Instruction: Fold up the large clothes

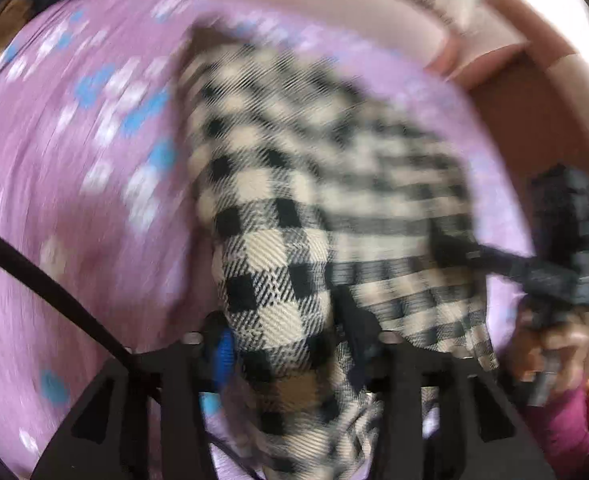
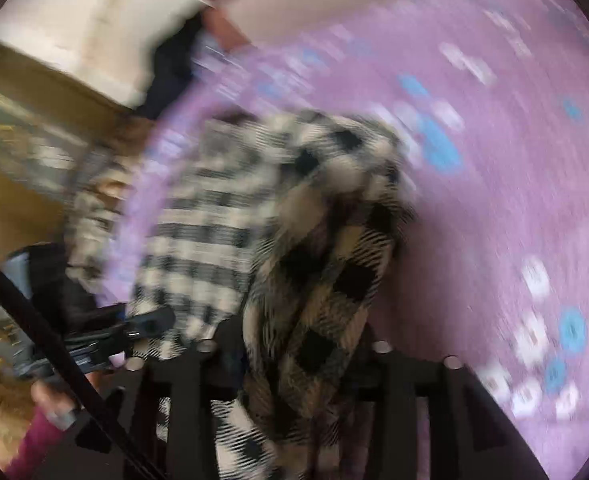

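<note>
A black-and-cream checked shirt (image 1: 294,208) hangs bunched over a purple flowered bedsheet (image 1: 74,160). My left gripper (image 1: 286,344) is shut on a fold of the shirt, which fills the gap between its fingers. My right gripper (image 2: 294,352) is shut on another bunch of the same shirt (image 2: 222,208). The right gripper also shows in the left wrist view (image 1: 558,272) at the right, held by a hand. The left gripper shows in the right wrist view (image 2: 134,328) at lower left. Both views are motion-blurred.
The purple sheet (image 2: 494,200) covers the bed under the shirt. A pink headboard or bed edge (image 1: 526,120) runs behind it. A pale wall (image 2: 94,20) and brownish furniture (image 2: 14,100) lie beyond the bed's edge.
</note>
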The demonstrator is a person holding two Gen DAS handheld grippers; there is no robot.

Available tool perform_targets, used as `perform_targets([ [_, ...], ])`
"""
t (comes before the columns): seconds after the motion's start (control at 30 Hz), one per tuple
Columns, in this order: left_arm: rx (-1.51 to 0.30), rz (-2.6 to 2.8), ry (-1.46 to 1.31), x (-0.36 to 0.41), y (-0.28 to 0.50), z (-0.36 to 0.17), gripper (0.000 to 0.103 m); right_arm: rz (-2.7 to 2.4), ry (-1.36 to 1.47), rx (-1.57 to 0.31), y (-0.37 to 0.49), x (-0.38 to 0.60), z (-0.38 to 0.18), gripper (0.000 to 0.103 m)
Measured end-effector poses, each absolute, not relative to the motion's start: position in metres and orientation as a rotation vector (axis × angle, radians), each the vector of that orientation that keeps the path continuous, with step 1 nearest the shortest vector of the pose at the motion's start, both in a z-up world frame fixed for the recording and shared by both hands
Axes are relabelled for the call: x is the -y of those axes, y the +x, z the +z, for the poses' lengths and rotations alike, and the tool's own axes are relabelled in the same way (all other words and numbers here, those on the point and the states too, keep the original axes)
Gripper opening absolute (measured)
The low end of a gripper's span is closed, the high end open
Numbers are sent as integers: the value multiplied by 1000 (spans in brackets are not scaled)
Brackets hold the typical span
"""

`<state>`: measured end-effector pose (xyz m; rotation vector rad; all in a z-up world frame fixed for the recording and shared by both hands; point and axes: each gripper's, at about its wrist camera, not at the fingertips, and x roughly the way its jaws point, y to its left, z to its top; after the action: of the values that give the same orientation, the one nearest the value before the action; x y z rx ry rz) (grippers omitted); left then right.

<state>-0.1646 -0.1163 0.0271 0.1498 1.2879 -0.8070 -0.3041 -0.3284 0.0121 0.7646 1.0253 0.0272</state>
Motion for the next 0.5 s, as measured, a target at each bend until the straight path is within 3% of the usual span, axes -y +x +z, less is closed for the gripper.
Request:
perform_targets([
  [0.03,-1280,-794,124,110,-165,28,67,25,781,-1015,-309,331,12,52],
  [0.33,-1119,-660,199,97,-172,76,70,-44,537,-843,-334,320,98,51],
  [0.5,-1094,-592,256,133,-165,59,70,-36,502,-846,-286,307,87,46],
])
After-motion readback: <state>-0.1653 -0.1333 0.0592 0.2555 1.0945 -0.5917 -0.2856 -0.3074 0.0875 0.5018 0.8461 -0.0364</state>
